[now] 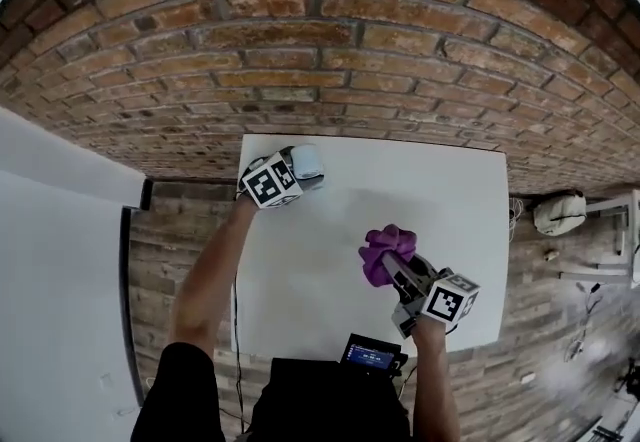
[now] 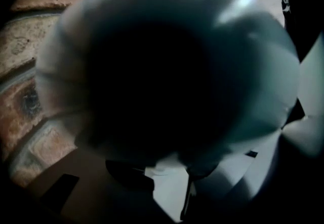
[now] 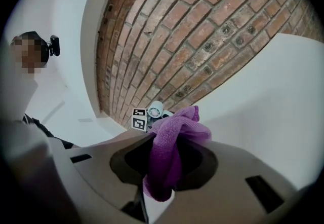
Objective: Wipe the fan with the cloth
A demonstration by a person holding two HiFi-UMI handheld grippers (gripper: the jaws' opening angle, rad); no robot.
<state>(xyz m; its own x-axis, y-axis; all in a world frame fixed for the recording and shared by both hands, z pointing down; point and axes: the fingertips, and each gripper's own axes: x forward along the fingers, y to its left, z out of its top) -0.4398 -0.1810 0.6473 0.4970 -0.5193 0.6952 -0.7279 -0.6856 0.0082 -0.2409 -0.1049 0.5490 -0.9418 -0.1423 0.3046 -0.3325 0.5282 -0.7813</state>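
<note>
A small pale blue-white fan (image 1: 306, 162) is at the table's far left corner, between the jaws of my left gripper (image 1: 297, 170), which is shut on it. In the left gripper view the fan (image 2: 167, 61) fills the picture, blurred, round, with a dark middle. A purple cloth (image 1: 386, 250) hangs bunched from my right gripper (image 1: 398, 275), which is shut on it, over the table's near right part. In the right gripper view the cloth (image 3: 174, 134) is pinched between the jaws of the right gripper (image 3: 167, 154). Far beyond it, the fan (image 3: 156, 110) shows beside the left gripper's marker cube (image 3: 139, 119).
The white table (image 1: 450, 200) stands against a brick wall (image 1: 330, 60). A white wall panel (image 1: 60, 260) lies to the left. A white object (image 1: 560, 213) and cables sit on the floor to the right. A dark device (image 1: 370, 355) is at my waist.
</note>
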